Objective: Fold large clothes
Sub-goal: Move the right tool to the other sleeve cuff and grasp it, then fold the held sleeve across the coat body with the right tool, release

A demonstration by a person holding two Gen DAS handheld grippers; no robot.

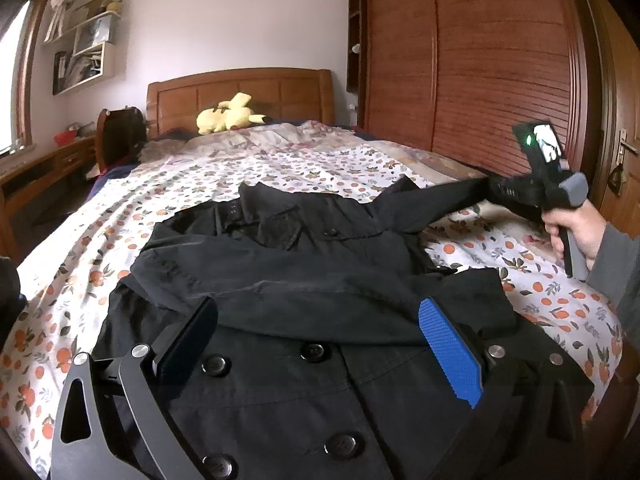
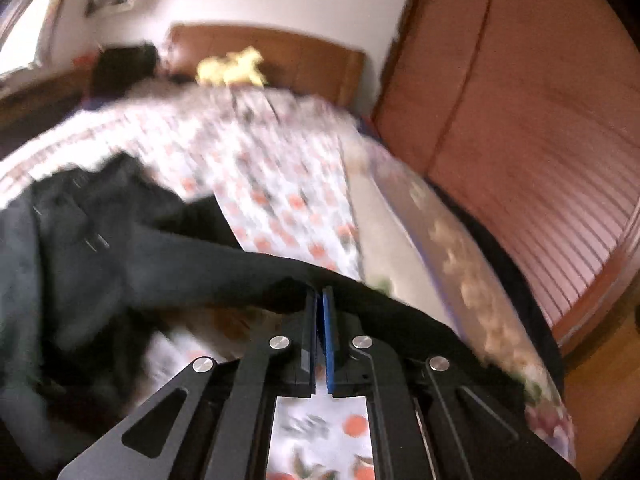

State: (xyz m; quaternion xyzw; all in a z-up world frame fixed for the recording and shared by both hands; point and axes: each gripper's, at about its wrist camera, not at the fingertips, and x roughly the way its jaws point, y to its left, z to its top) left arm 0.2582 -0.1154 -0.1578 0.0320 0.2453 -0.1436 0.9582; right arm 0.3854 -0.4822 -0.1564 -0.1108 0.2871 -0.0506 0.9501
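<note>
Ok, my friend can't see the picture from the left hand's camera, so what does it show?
A black coat with big buttons lies on a bed with an orange-flower sheet. The open left gripper hovers over it, and the right gripper pulls one sleeve out sideways. A yellow plush toy sits by the headboard.

Black double-breasted coat [image 1: 304, 288] lies crumpled on floral bedspread, btns up, one sleeve [image 1: 448, 196] stretched out rightward.
</note>
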